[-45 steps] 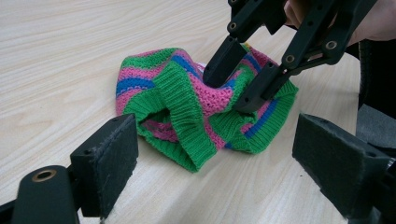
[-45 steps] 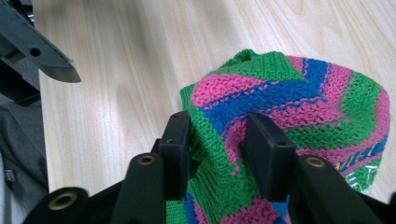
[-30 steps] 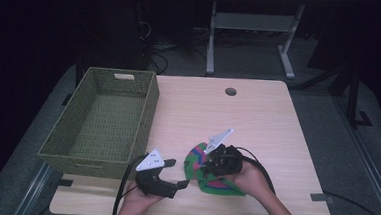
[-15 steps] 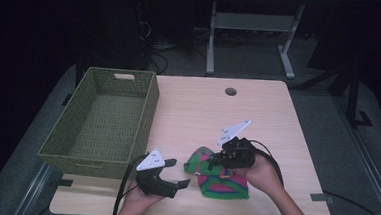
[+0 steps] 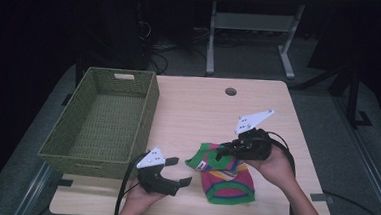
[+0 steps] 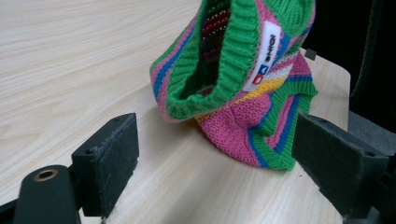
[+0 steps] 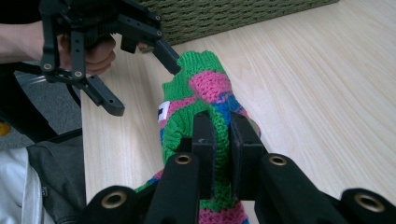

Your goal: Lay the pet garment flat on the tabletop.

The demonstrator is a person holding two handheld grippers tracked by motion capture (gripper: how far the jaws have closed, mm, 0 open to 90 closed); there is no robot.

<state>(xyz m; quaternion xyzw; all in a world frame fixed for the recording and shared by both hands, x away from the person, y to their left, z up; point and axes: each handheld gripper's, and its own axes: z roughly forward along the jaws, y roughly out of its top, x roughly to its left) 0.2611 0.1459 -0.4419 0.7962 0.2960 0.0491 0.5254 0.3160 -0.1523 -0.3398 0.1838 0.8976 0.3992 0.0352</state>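
A knit garment [image 5: 227, 177] striped in green, pink, blue and yellow lies near the table's front edge. It has a ribbed green cuff and a white label. My right gripper [image 5: 222, 152] is shut on a fold of its green edge and holds that part raised off the wood; the right gripper view shows the jaws pinching the garment [image 7: 205, 88] at the gripper [image 7: 219, 140]. My left gripper [image 5: 182, 170] rests open just left of the garment. In the left gripper view the open cuff of the garment [image 6: 233, 93] faces the gripper [image 6: 224, 158], ahead of the wide-apart jaws.
A green woven basket [image 5: 145, 115] stands on the left side of the wooden table [image 5: 203, 108], close behind the left gripper. A cable hole [image 5: 230, 91] sits near the far edge. Cables trail from both grippers over the front edge.
My right gripper has moved right and a little away from me with the garment's edge in it, drawing the garment out. The left gripper has stayed put, open.
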